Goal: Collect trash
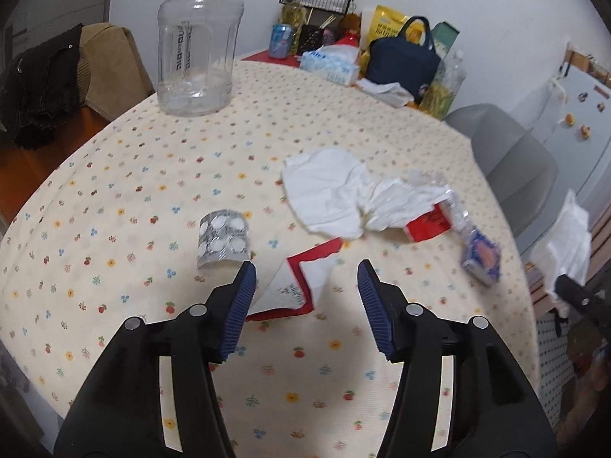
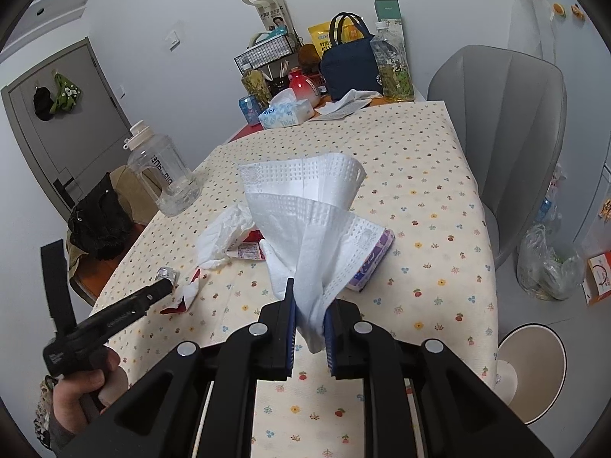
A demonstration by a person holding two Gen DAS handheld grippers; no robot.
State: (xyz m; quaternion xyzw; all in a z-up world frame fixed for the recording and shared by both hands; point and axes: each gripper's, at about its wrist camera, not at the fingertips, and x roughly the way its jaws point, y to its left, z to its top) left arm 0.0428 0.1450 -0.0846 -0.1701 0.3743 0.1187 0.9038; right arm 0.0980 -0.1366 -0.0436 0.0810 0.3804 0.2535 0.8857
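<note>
The left tongs (image 1: 305,286) stand well open with nothing between the pads, hovering low over the near part of the worktop (image 1: 114,175). Just beyond their tips, almost centred in the gap though nearer the left pad, lies a torn red-and-white wrapper (image 1: 301,282), flat on the flowered cloth; its long axis runs from the near edge of the worktop up and away toward the far right. As a judgement, this is the piece the left tongs are lined up for: a short push forward and down would bring the pads to either side of it, and because it lies flat and thin, one pad will probably have to scrape under an edge.

A foil blister pack (image 1: 223,238) lies just left of the wrapper, toward the worktop's left edge. Farther in, toward the middle, sit a crumpled white tissue (image 1: 328,198), a red packet (image 1: 427,225) half under it, and a small blue-and-pink pack (image 1: 481,255) nearer the right edge.

The right tongs (image 2: 309,305) are nearly closed, pinching a white embossed paper napkin (image 2: 305,206) that fans upward above the worktop. So the right hand is occupied, and the left is the one nearer to the wrapper.

A white bin (image 2: 530,374) stands on the floor off the worktop's near right corner.
</note>
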